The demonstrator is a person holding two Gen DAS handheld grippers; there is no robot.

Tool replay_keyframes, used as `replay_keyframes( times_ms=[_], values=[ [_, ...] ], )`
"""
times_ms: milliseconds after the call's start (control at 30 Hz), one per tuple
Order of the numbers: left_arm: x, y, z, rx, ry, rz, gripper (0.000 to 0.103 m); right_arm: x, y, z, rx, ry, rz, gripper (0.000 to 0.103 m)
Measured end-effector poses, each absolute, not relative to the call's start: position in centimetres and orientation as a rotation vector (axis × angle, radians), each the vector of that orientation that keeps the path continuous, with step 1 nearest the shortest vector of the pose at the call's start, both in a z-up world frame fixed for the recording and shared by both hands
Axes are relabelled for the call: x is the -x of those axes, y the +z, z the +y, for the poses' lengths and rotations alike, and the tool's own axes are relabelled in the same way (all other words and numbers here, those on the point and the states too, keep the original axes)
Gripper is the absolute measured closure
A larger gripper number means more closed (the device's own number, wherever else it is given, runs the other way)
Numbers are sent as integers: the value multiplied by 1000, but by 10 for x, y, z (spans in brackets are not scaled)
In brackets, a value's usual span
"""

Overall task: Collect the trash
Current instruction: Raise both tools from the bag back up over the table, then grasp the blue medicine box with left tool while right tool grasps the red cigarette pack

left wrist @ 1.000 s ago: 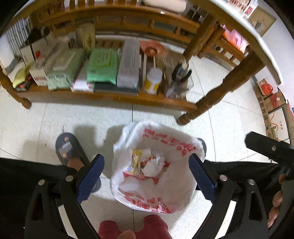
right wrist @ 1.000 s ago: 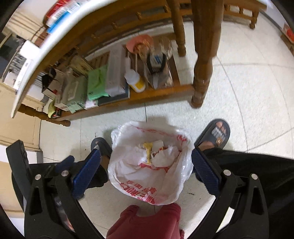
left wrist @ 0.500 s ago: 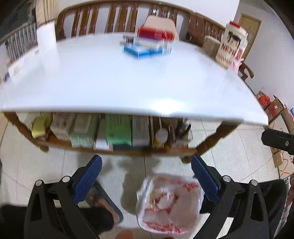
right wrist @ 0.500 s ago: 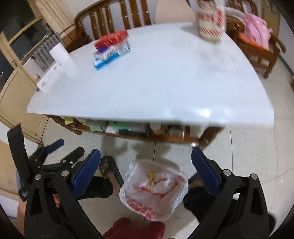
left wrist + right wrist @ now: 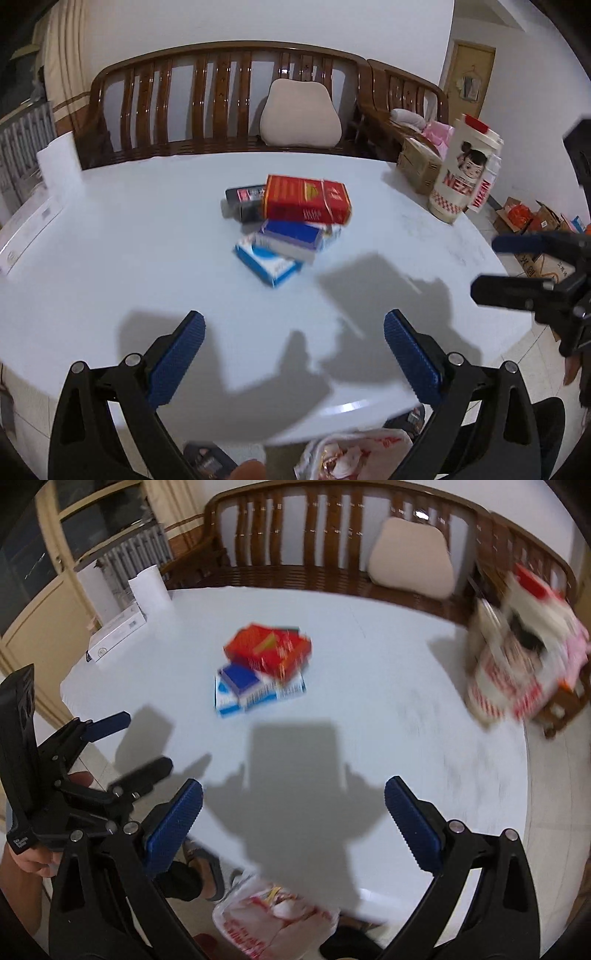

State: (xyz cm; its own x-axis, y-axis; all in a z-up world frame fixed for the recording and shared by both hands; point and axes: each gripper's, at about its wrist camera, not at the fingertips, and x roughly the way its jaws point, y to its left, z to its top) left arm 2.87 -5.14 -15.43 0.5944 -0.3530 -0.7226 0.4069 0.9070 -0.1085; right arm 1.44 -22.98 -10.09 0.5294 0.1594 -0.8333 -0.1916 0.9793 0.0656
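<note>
- I found both claws spread wide and empty: left gripper and right gripper hung over the near edge of the table.
- The boxes sat stacked mid-table, at 12 o'clock from both claws, well apart from them.
- I judged them light, stiff card, slick-faced and crushable; best taken across the short sides of the red box on top.
- In the left view its long axis ran from 9 to 3 o'clock; the blue ones beneath lay skewed.
- The trash bag stood on the floor at 6 o'clock, under the table edge.
</note>
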Motion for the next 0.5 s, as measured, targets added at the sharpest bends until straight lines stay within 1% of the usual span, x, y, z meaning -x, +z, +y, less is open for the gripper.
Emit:
replay_keyframes(
  times_ms=[233, 500],
  values=[
    [-70, -159, -71, -106, -506, 840, 8, -88, -93, -205, 183, 350, 1010, 7],
    [-105, -177, -88, -143, -551, 851, 8, -138, -113, -187, 428, 540, 1021, 7]
  ],
)
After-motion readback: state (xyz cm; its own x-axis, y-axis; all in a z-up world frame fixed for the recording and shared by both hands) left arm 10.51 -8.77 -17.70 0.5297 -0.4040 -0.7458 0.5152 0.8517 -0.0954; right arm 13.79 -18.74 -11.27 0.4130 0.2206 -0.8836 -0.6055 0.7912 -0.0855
